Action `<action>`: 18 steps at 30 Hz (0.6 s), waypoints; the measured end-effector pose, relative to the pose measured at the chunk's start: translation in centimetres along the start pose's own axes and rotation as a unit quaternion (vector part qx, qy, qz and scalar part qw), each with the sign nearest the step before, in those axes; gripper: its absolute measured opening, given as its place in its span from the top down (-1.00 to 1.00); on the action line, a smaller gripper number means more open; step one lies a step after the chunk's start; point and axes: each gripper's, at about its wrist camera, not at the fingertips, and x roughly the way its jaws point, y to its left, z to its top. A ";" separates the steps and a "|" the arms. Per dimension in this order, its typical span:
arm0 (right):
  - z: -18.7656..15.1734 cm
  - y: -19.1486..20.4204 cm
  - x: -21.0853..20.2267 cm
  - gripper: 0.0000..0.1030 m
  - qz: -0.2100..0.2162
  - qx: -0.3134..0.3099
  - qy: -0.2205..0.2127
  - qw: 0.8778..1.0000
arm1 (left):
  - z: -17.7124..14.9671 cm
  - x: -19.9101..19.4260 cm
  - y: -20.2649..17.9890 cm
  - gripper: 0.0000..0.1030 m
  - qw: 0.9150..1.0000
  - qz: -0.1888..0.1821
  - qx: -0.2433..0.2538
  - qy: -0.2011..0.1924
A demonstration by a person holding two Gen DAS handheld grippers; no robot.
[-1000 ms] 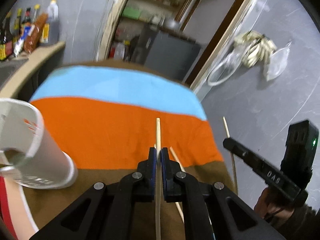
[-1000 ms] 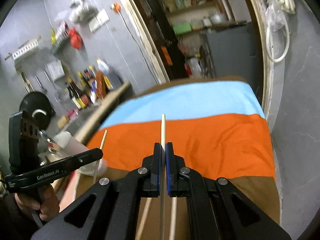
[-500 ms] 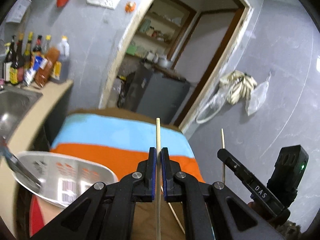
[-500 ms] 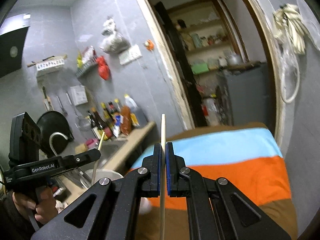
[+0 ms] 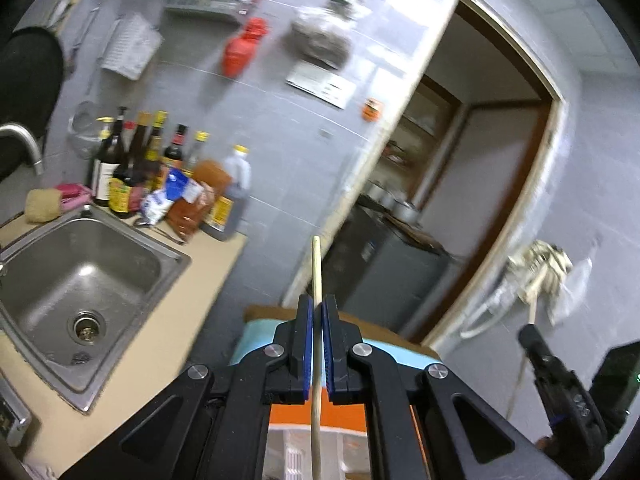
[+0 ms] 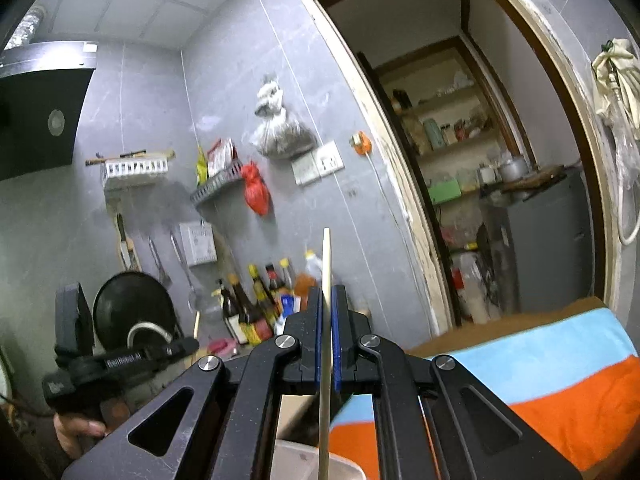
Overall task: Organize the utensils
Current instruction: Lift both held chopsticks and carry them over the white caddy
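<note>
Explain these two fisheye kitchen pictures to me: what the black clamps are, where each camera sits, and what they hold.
No robot here: a person carries a hand-held black two-finger gripper in each hand, each with a camera looking along its fingers. The left gripper is shut on a thin pale wooden chopstick; its view shows the steel sink, sauce bottles and the striped blue-orange cloth. The right gripper is shut on a second pale wooden chopstick; its view shows the other gripper at lower left and a white cup rim below.
</note>
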 end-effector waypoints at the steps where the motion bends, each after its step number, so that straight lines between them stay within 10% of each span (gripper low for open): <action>1: 0.0 0.3 0.3 0.92 -0.001 0.002 -0.006 1.000 | 0.2 0.4 0.7 0.90 1.000 0.006 -0.006 -0.007; 18: -4.1 -0.8 5.3 0.92 -0.022 0.009 -0.010 1.000 | -1.6 5.2 1.3 0.90 0.999 0.036 0.014 -0.036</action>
